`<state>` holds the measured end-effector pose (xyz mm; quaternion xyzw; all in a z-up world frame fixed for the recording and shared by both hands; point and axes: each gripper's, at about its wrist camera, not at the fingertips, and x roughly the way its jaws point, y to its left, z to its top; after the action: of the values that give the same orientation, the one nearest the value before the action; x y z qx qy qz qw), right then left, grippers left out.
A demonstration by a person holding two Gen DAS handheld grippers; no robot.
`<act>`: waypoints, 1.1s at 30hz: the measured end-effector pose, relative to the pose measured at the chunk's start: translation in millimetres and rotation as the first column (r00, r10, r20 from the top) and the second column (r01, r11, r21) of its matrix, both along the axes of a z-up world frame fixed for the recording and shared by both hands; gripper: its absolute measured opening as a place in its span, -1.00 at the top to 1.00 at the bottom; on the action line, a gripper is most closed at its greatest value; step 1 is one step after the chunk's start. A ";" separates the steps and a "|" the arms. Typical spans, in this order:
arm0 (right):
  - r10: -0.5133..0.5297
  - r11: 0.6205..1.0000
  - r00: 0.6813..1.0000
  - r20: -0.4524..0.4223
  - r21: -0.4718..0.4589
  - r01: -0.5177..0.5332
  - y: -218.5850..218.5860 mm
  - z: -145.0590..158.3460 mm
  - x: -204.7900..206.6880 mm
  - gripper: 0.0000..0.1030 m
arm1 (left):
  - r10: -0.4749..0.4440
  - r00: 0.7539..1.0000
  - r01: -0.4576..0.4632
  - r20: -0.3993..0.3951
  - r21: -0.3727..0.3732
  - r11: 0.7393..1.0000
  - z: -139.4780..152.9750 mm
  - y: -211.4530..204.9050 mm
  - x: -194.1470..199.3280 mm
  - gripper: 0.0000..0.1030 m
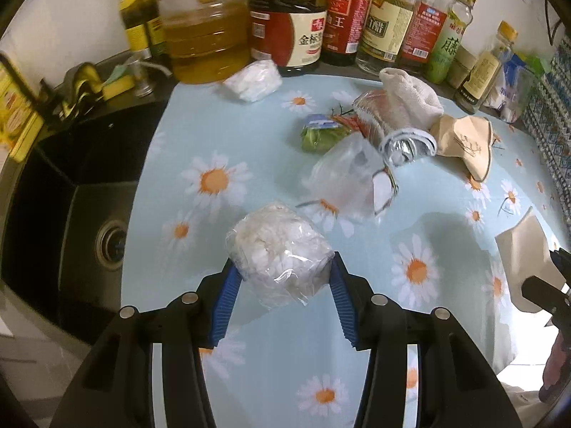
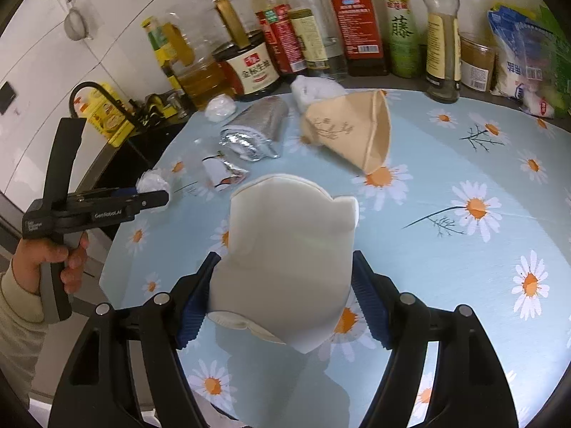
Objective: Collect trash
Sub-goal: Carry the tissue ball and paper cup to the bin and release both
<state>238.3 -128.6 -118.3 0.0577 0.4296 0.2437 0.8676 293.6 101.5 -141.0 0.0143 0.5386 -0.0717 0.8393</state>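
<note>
My left gripper (image 1: 283, 271) is shut on a wad of white tissue in clear plastic (image 1: 274, 242), held just above the daisy-print tablecloth (image 1: 446, 214). In the right wrist view that same gripper (image 2: 157, 198) shows from the side at the left, in a person's hand. My right gripper (image 2: 285, 267) is shut on a beige paper bag (image 2: 289, 235), which stands up between its blue pads. More trash lies on the cloth: a clear plastic bag (image 1: 342, 174), a crumpled foil wrapper (image 1: 407, 146), a green packet (image 1: 317, 135) and a brown paper bag (image 1: 464, 142).
A black sink (image 1: 71, 196) borders the cloth on the left. Sauce and oil bottles (image 1: 342, 10) line the back wall, with a second white wad (image 1: 255, 78) and a rolled white towel (image 1: 410, 96) before them. A bag of salt (image 2: 517, 67) stands at the back right.
</note>
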 end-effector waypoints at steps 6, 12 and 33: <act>0.069 0.998 0.997 0.016 -0.001 -0.069 15.4 4.2 -14.9 -0.41 | 0.067 0.998 -0.066 0.012 -0.038 0.997 8.9 14.8 -40.6 0.08; 0.178 0.984 0.984 0.023 0.000 -0.178 46.2 6.4 -37.7 -0.41 | 0.132 0.991 -0.129 0.033 -0.082 0.988 20.5 27.0 -101.7 0.08; 0.413 0.907 0.911 -0.026 -0.082 -0.413 136.4 -59.8 -168.2 -0.41 | 0.330 0.938 -0.346 -0.108 -0.208 0.915 -50.3 74.2 -289.9 0.08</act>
<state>70.1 7.8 -178.0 -0.0705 0.4458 0.4028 0.7963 3.7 175.7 -191.4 -0.1759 0.5508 0.0137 0.8158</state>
